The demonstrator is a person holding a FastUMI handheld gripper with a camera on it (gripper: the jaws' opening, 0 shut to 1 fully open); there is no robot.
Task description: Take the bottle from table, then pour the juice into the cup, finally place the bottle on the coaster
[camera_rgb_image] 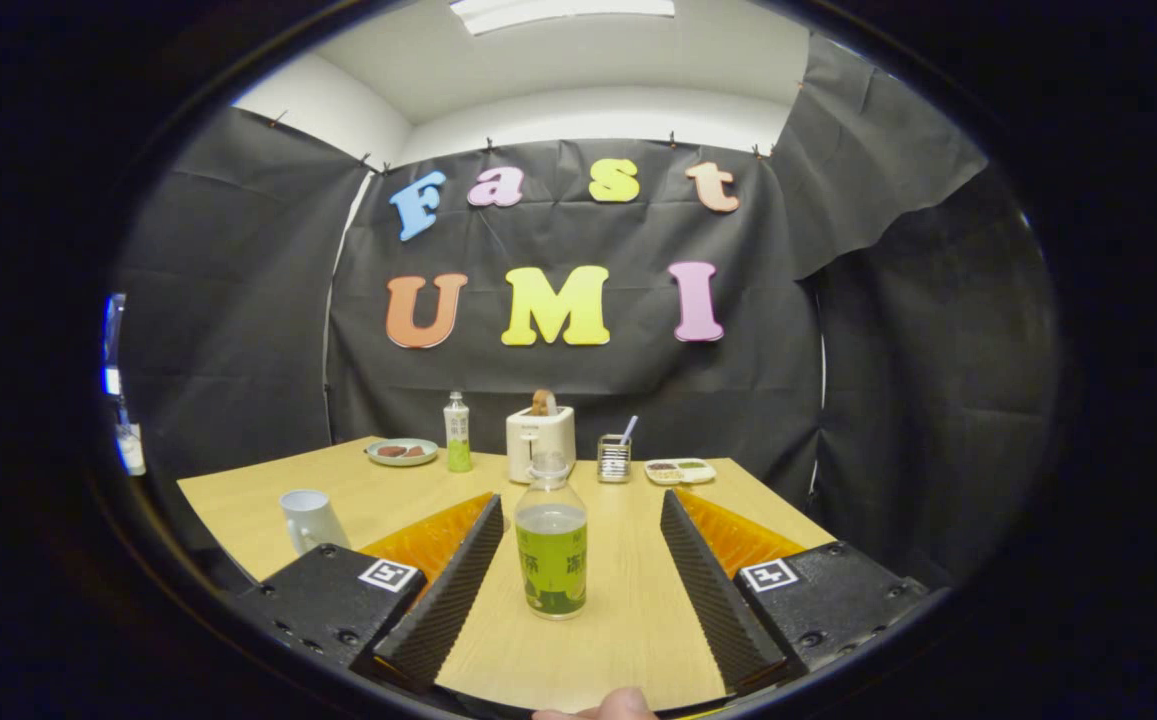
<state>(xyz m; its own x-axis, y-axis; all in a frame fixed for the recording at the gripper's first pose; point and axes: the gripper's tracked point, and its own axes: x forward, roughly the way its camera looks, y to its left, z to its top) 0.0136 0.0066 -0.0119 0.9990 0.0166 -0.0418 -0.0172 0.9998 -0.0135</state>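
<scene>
A clear bottle (551, 540) of green juice with a green label and no cap stands upright on the wooden table (628, 610). It sits between the fingers of my gripper (579, 505), nearer the left finger, and neither finger touches it. The gripper is open wide. A white cup (310, 520) with a handle stands to the left, beyond the left finger. I cannot make out a coaster.
At the table's far edge stand a plate with food (402, 452), a second green bottle (457, 433), a white toaster (540, 441) holding bread, a small wire holder (615, 458) and a divided tray (679, 471). A fingertip (606, 706) shows at the near edge.
</scene>
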